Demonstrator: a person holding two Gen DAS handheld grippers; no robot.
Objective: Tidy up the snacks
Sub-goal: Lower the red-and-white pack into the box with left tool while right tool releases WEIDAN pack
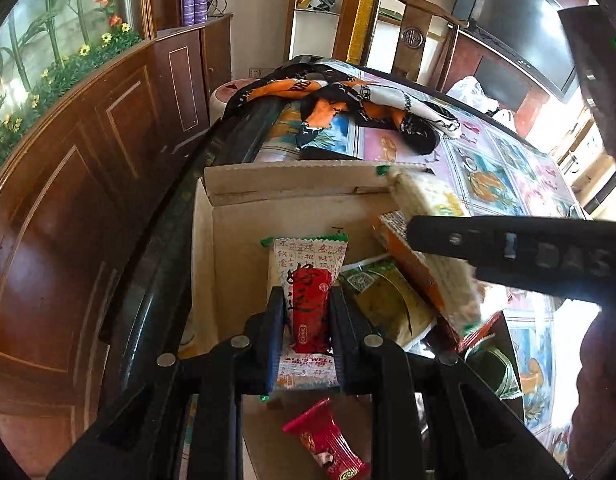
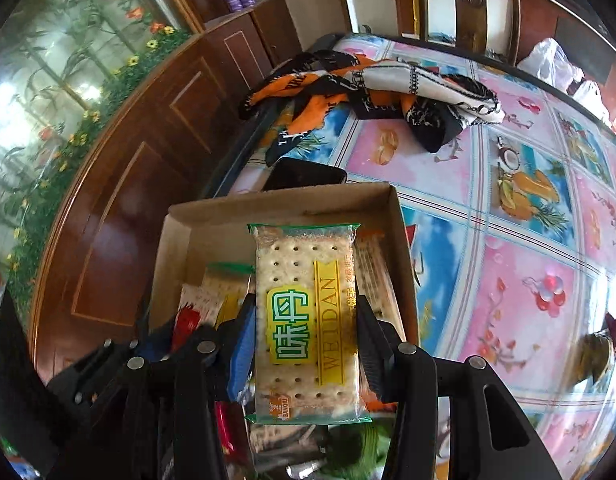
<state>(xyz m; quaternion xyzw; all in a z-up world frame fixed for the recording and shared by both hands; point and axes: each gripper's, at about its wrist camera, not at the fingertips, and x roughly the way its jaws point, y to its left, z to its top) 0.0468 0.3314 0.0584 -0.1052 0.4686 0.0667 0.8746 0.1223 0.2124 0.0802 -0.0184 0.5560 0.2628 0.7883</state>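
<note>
"WEIDAN" and "BANDIU" on cracker packet [image 2: 308,328], "ALL'S WELL" on white snack packet [image 1: 306,308]

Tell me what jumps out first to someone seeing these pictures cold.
Both tongs are shut on snacks above the open cardboard box: the right tongs on a WEIDAN cracker packet, the left tongs on a red-labelled snack packet. Behind the box, an orange-and-black scarf sprawls across the bright fruit-print tablecloth.

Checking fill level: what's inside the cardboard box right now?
In the cardboard box: a red candy on the floor, a green-yellow packet and an orange packet leaning right. Both claws' packets cover the rest of the bottom.
</note>
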